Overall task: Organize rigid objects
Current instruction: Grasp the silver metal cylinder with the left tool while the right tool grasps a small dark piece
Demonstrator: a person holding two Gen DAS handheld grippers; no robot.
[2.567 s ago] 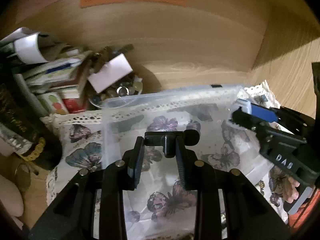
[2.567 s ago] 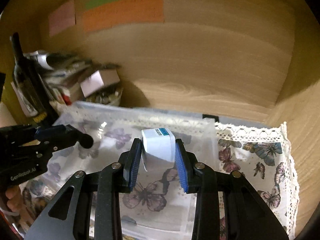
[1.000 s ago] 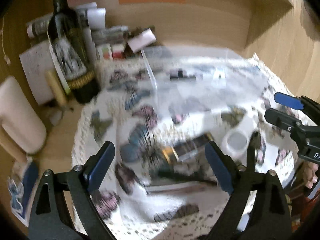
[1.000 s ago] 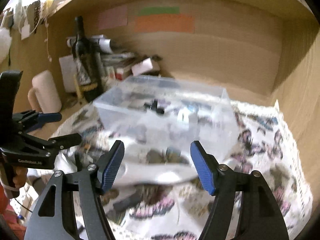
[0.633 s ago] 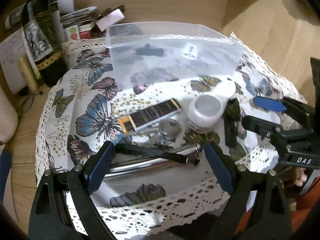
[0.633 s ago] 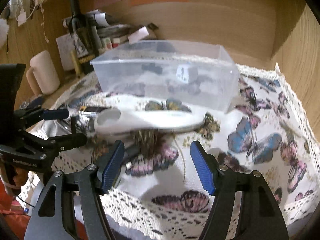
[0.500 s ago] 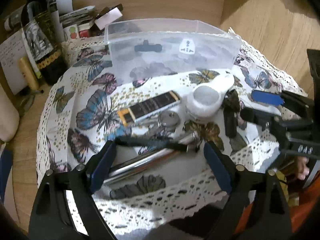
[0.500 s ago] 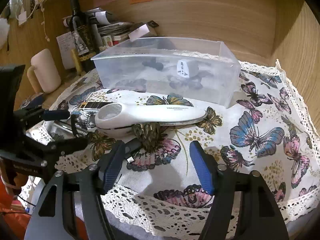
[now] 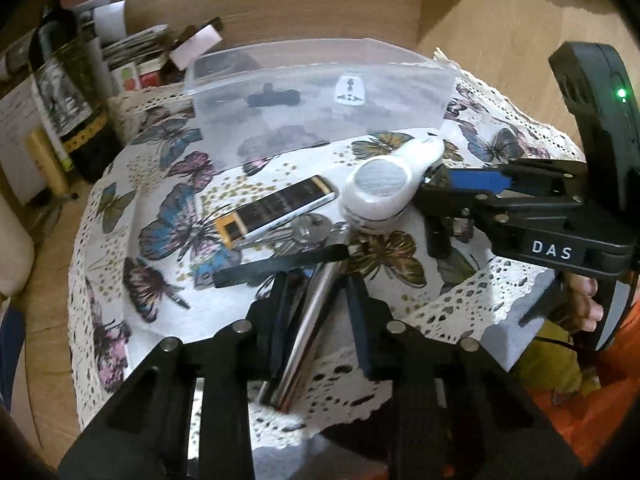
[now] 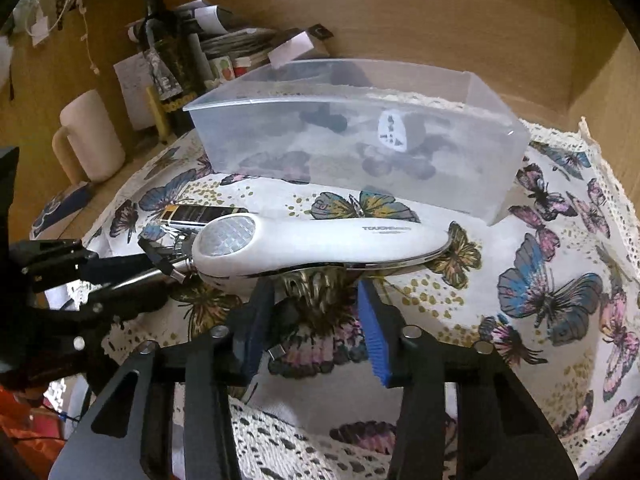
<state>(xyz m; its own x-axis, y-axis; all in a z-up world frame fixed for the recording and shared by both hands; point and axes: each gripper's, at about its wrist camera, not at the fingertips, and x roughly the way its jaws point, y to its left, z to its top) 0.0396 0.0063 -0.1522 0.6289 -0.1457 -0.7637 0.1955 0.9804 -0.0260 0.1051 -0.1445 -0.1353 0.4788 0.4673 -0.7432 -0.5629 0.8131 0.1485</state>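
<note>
The left gripper is low over the near edge of the butterfly tablecloth, its jaws partly closed around a shiny metal tube that lies between them; whether the pads actually press on it cannot be told. A black strip lies across the far end of the tube. Just beyond are a dark bar with a gold end, some coins and a white handheld device lying on its side. The right gripper stands on the near side of that device, jaws partly open with nothing between them. Farther back stands a clear plastic box, holding a white plug adapter and a small black part. A dark bottle and a pale mug stand at far left.
</note>
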